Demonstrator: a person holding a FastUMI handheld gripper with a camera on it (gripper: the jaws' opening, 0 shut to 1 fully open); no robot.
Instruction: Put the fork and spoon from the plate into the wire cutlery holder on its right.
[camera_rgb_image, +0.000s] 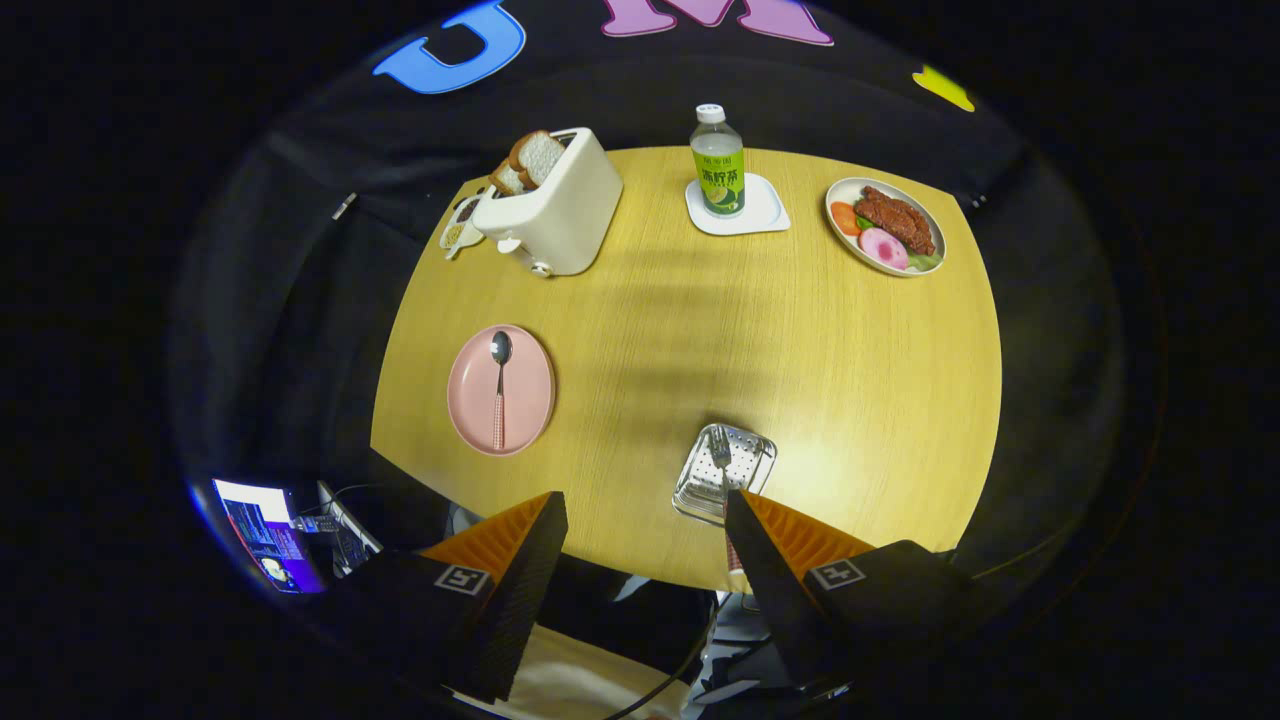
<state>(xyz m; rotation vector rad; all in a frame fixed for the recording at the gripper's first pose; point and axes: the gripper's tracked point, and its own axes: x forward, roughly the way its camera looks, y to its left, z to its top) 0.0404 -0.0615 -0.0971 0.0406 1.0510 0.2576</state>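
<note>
A pink plate (470, 425) lies on the round wooden table, ahead and left of my left finger. On it rests a spoon (499, 385) with a checked handle, its bowl pointing away from me. The metal cutlery holder (752, 465) stands just ahead of my right finger. A fork (721, 455) sits in the holder, tines pointing away, and its handle runs back along the inner side of my right finger. My gripper (645, 500) is open above the table's near edge, with nothing between its fingers.
At the far left of the table is a white toaster (555, 205) with bread slices, and a small dish (460, 225) behind it. A green-labelled bottle (718, 160) stands on a white coaster at the back middle. A plate of food (885, 225) is far right. A lit screen (265, 530) sits below the table.
</note>
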